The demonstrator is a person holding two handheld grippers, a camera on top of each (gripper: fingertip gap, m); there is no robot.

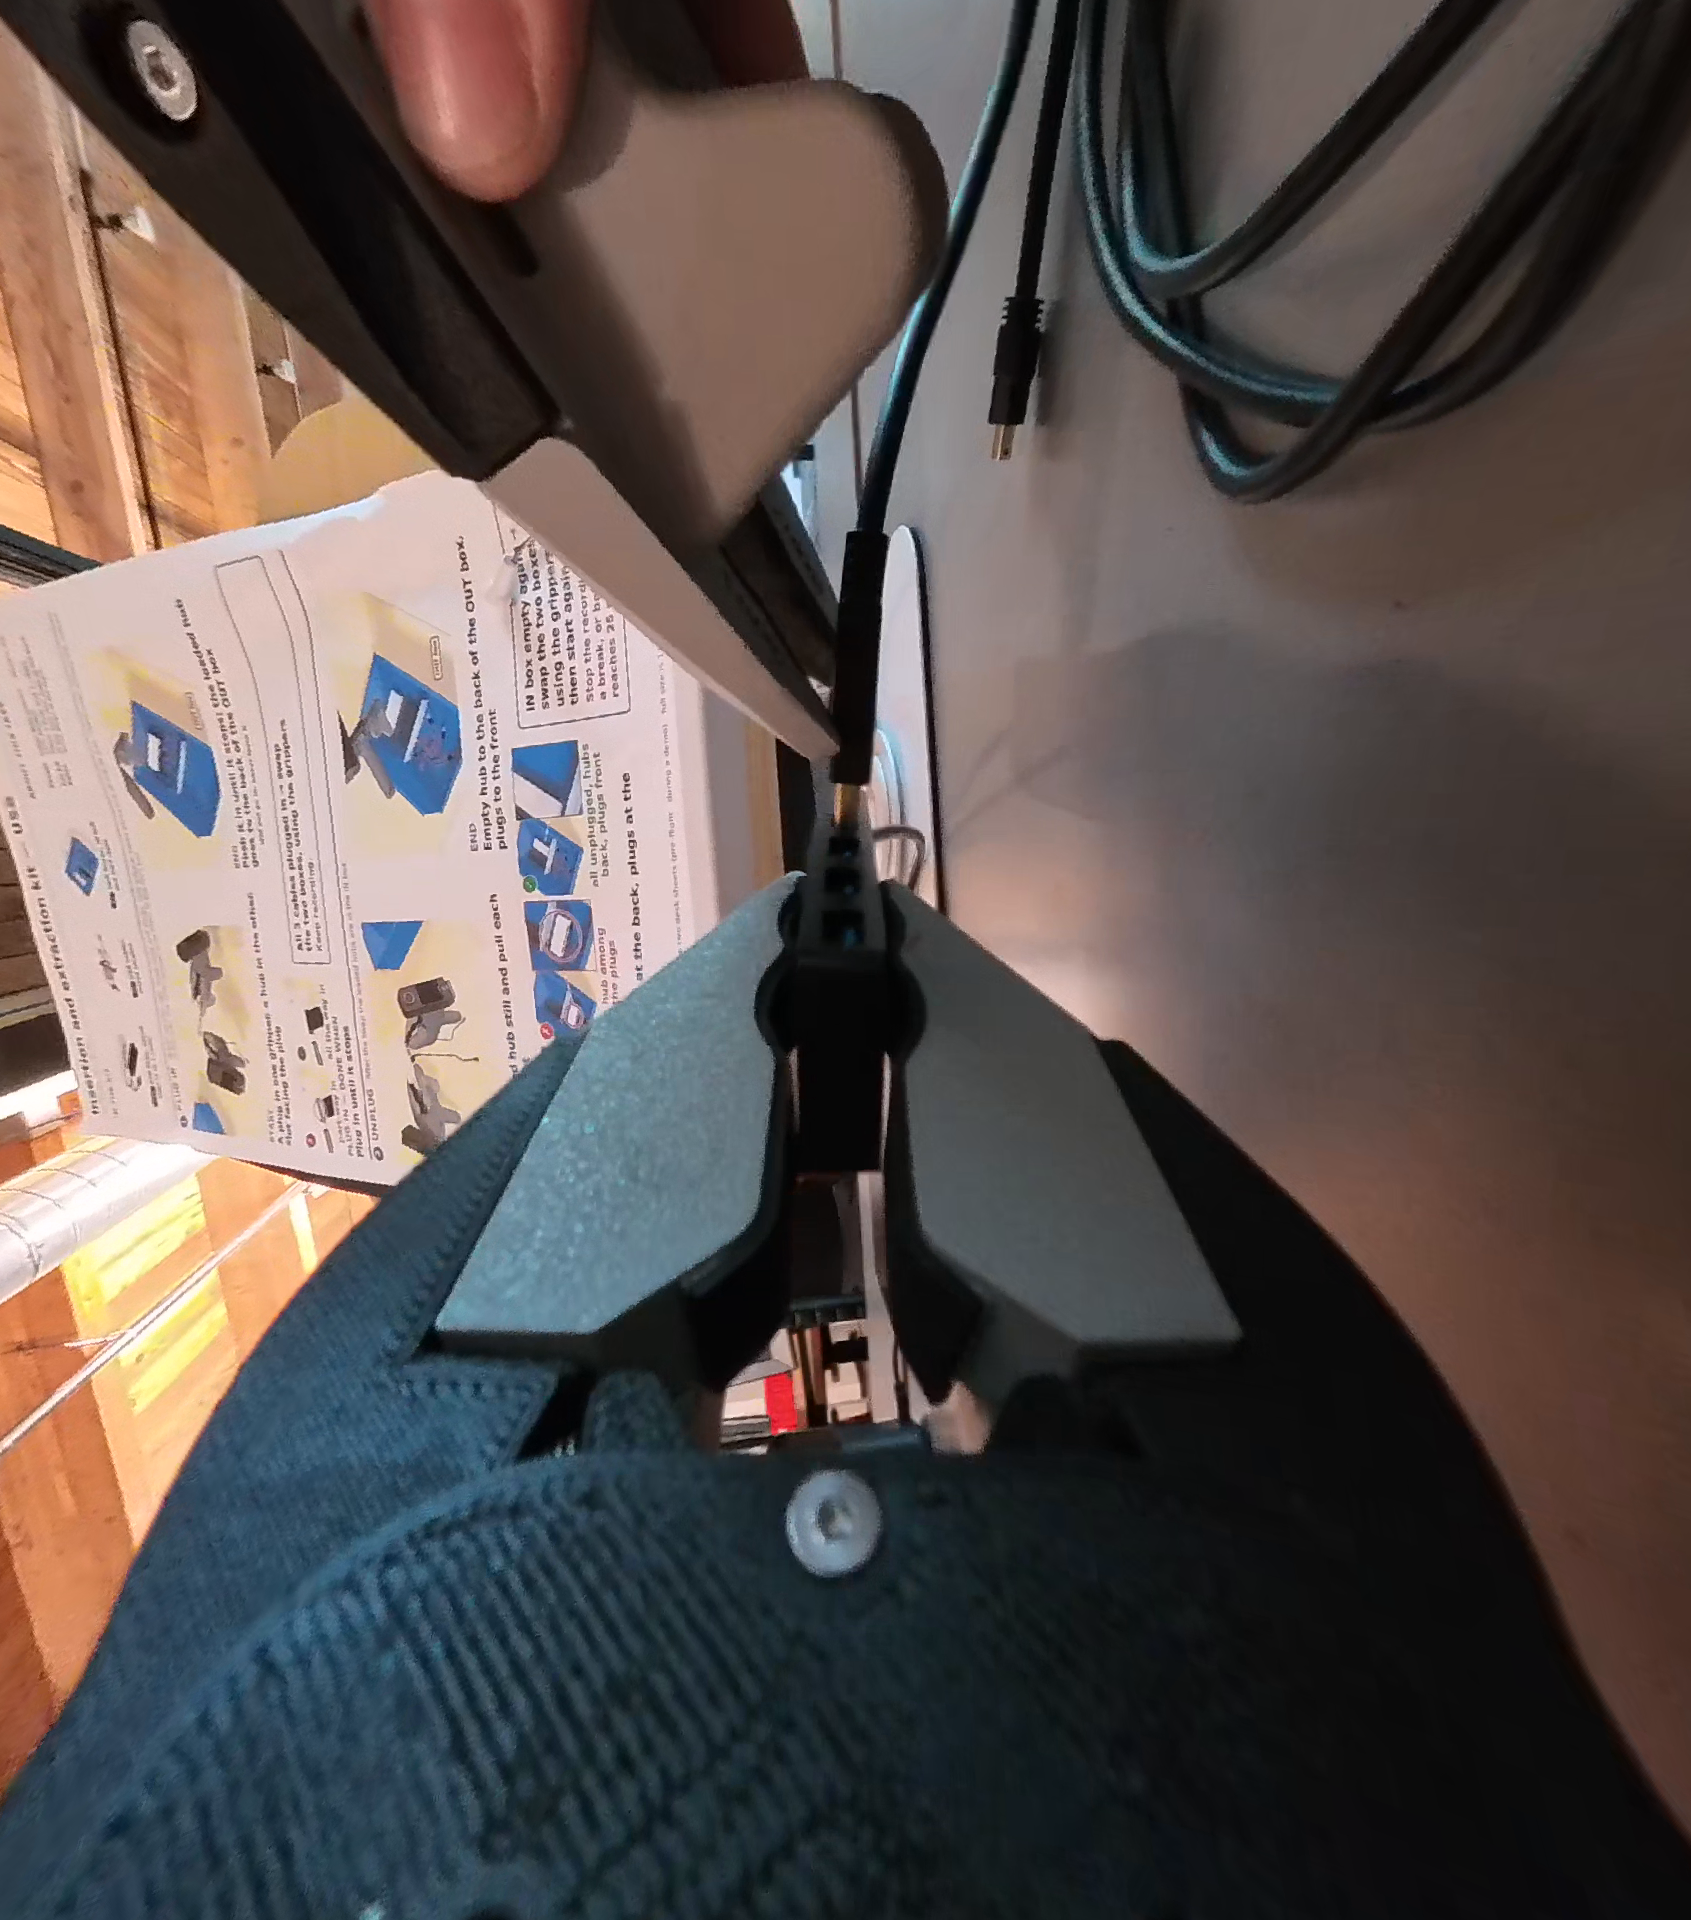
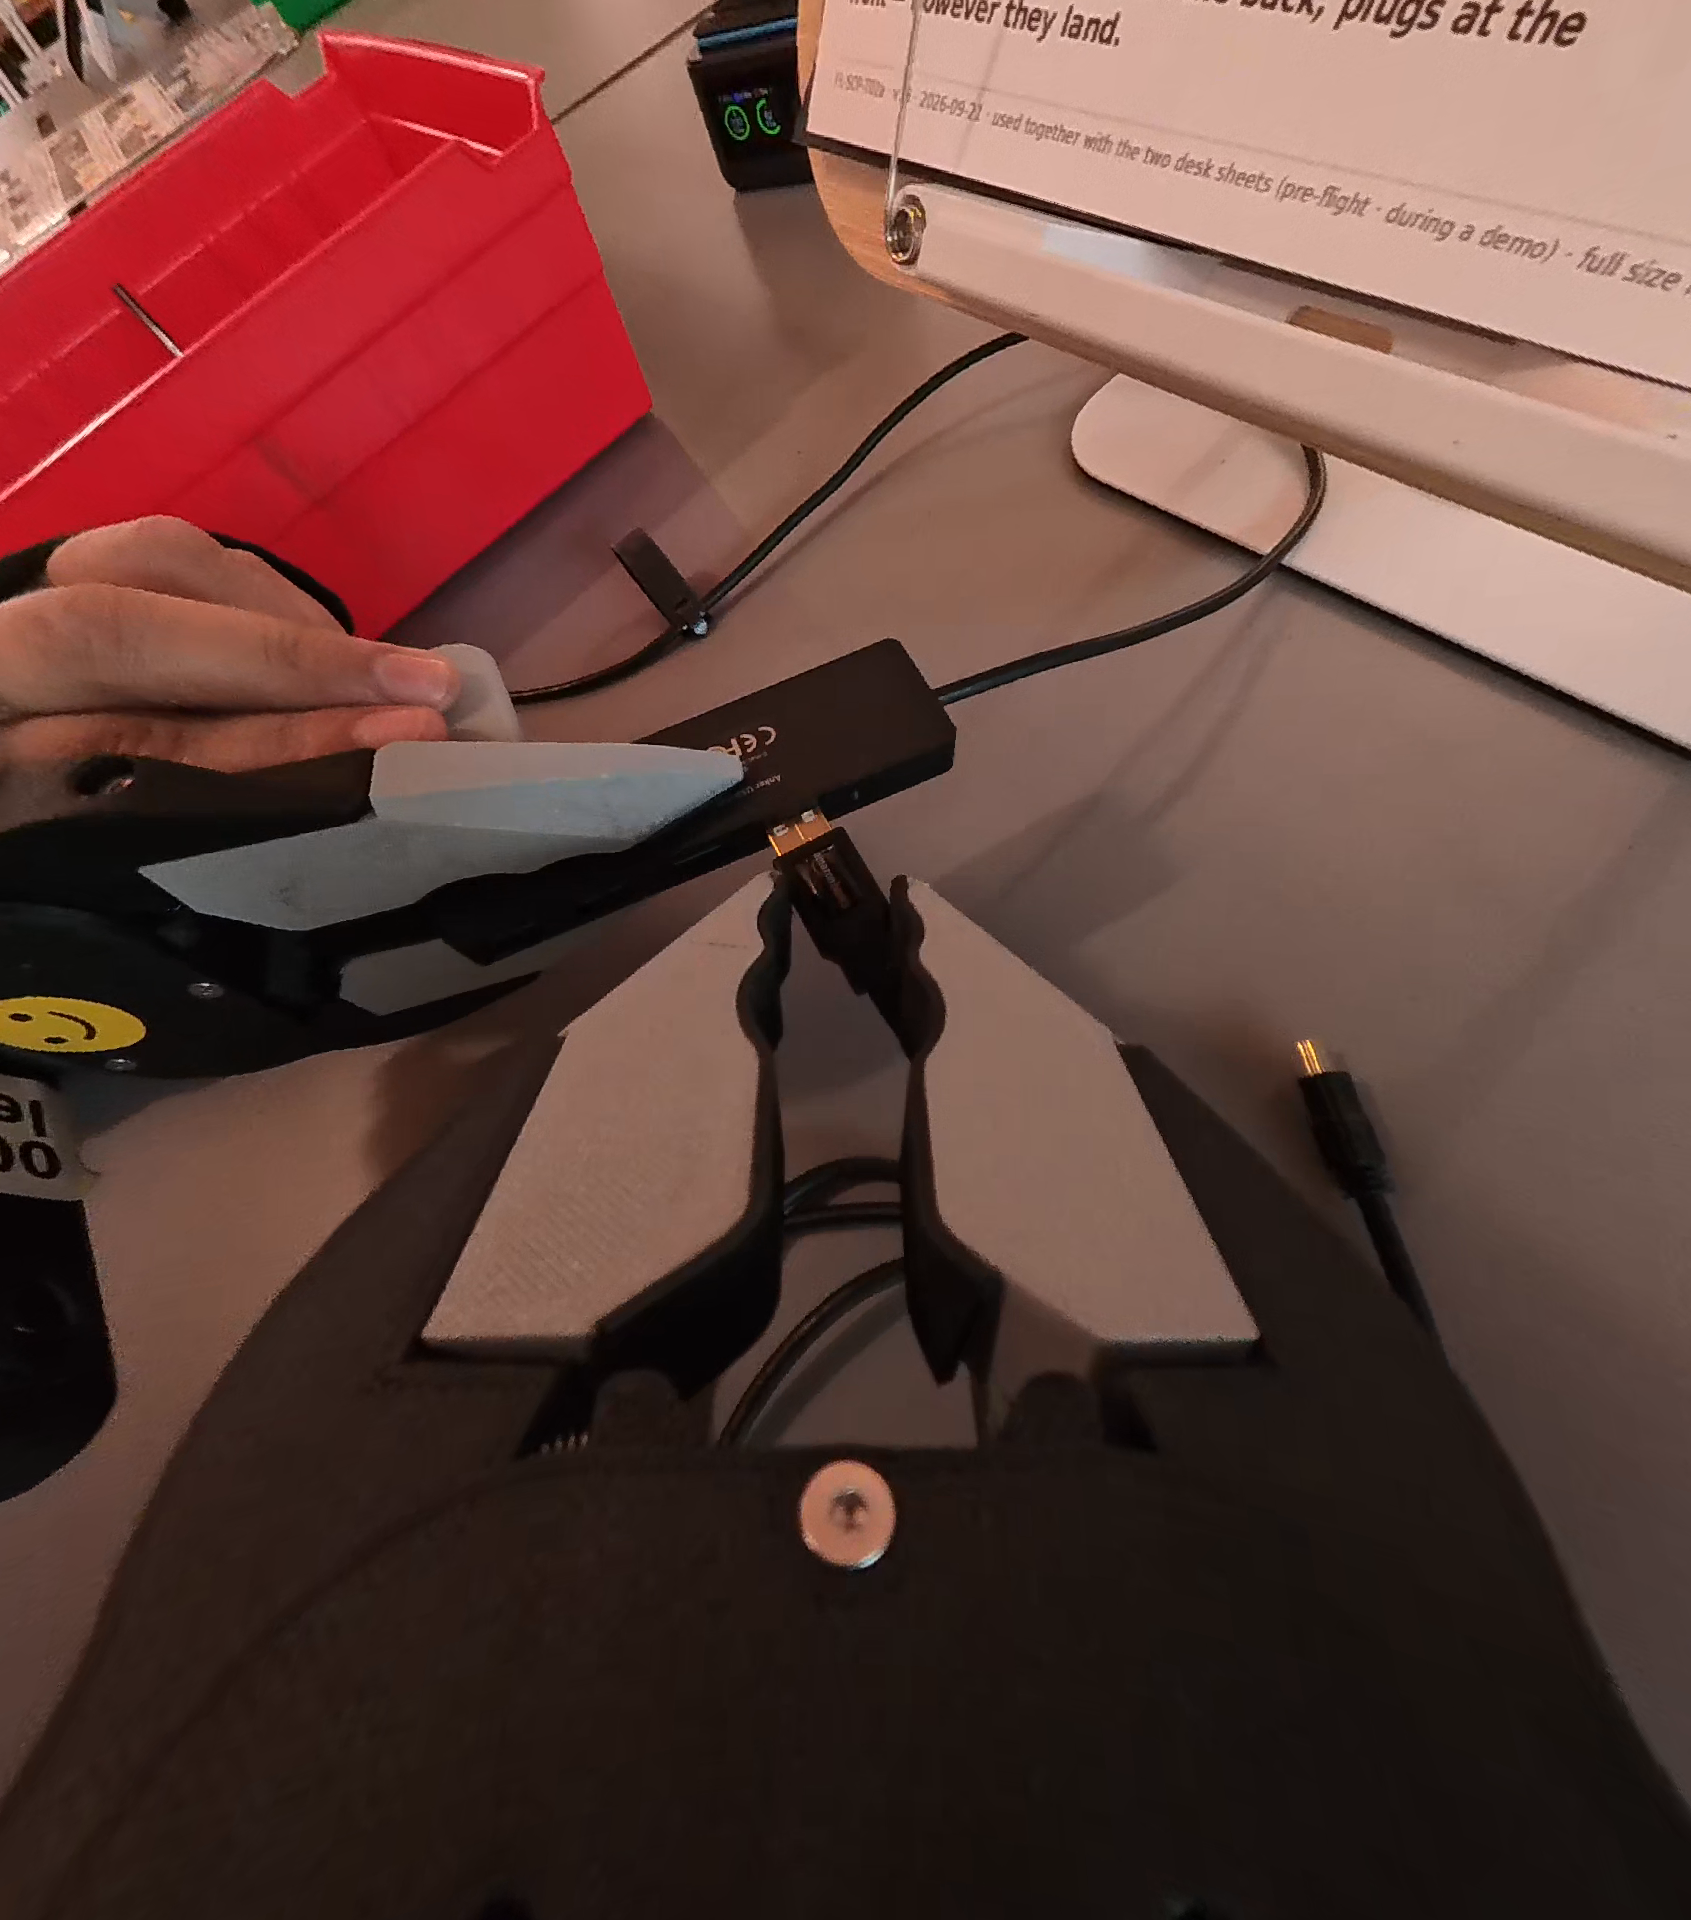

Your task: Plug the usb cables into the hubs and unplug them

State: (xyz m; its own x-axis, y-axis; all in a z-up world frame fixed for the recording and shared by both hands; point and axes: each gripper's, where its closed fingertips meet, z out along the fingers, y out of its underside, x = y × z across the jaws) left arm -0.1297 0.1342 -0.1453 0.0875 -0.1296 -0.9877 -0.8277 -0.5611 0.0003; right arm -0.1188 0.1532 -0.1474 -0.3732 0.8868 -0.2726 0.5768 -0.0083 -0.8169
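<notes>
My left gripper (image 1: 841,904) is shut on a slim black USB hub (image 1: 839,997), whose side ports face forward. In the right wrist view the hub (image 2: 820,717) is held level a little above the grey table, with the left gripper (image 2: 706,810) clamped on its near end. My right gripper (image 2: 841,894) is shut on a black USB plug (image 2: 836,904). The plug's metal tip (image 2: 797,836) sits at a port on the hub's side, with much of the metal showing. In the left wrist view the plug (image 1: 859,644) meets the hub's far port beside a right finger (image 1: 675,343).
A red bin (image 2: 249,312) stands at the back left. A white stand (image 2: 1443,540) holding an instruction sheet (image 1: 301,831) stands at the back right. A loose black cable plug (image 2: 1340,1122) lies on the table (image 2: 1443,935) to the right, and coiled grey cables (image 1: 1340,312) lie beyond it. The grippers are tip to tip, or close to it.
</notes>
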